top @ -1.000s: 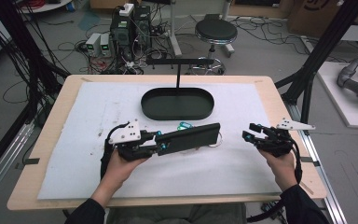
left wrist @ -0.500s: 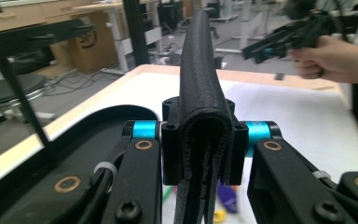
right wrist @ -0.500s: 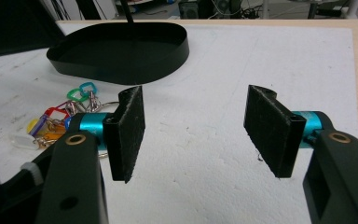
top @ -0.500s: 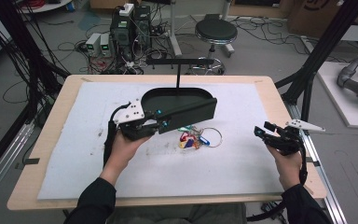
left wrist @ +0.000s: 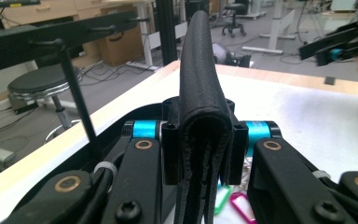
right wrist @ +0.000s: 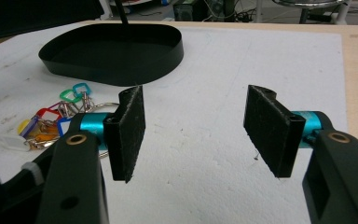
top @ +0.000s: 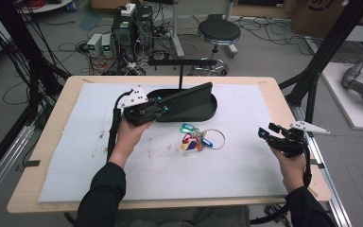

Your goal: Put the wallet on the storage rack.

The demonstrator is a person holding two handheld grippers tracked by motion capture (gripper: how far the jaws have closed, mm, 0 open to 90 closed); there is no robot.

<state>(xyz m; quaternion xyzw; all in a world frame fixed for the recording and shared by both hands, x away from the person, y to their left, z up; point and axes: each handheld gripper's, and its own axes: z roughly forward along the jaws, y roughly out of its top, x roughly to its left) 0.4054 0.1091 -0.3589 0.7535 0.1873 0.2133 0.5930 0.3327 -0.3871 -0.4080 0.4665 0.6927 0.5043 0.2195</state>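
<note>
High view:
- Left claw: held above the far-centre part of the desk, jaws pinched on one end of a black wallet.
- Wallet: lifted clear of the white mat, extending rightward and away from the claw, above the black oval tray. Contact between wallet and tray: cannot be told.
- Tray: at the far centre of the mat, with a thin black post rising from behind it to a crossbar.
- Key bunch: flat on the mat just near of the tray, coloured tags at the left, metal ring at the right. Untouched by either claw.
- Right claw: near the right edge of the desk, well apart from the keys, pointing left.

Left gripper view:
- Wallet: on edge, folded spine up, clamped between both pads, running away from the camera.
- Green and pink key tags: on the mat below the jaws.
- Tray rim: to the left, below the wallet.
- Right claw: at far upper right.

Right gripper view:
- Right claw: jaws spread wide, nothing between the pads, bare mat below.
- Key bunch: on the mat at left, behind the left jaw.
- Tray: farther off, upper left.
</note>
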